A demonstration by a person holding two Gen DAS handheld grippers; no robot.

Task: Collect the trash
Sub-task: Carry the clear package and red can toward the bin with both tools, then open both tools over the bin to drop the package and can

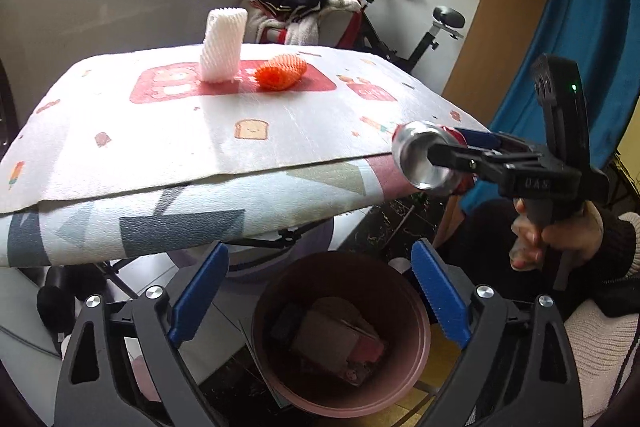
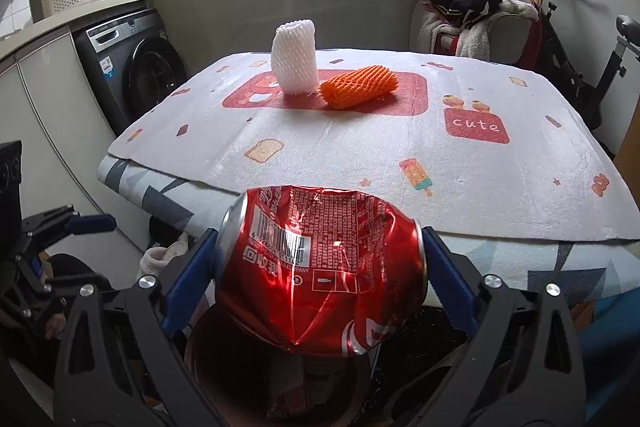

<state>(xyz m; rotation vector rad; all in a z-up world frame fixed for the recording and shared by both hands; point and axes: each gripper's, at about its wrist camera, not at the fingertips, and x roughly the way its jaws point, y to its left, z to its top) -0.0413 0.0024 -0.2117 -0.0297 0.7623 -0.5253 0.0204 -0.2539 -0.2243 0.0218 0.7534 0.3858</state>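
The right gripper (image 2: 320,263) has its blue-padded fingers (image 2: 188,283) closed in on a crushed red aluminium drink can (image 2: 320,267), one pad pressed against each end, and the can hangs sideways in the air just off the near edge of the table (image 2: 520,259). From the left wrist view the same can (image 1: 424,159) shows its shiny silver base toward the camera, pinched in the right gripper (image 1: 452,157) at the table's near right corner, with the person's right hand (image 1: 556,231) wrapped round the handle. Below it on the floor sits a round dusty-pink plastic bin (image 1: 340,399), with some flat cardboard and paper scraps lying inside; in the right wrist view the bin's dark rim (image 2: 200,359) lies directly beneath the can. The left gripper (image 1: 320,303) hovers above that bin with its blue fingers (image 1: 200,291) spread wide apart and nothing between them. Out on the table, a white fleecy cloth with cartoon toast and popsicle prints (image 2: 360,155) covers the top, and near the far side a white foam mesh fruit sleeve (image 2: 294,59) stands upright with an orange foam mesh fruit sleeve (image 2: 360,87) lying on its side just to the right of it, the two close or touching. Both rest on a red printed patch of the cloth.
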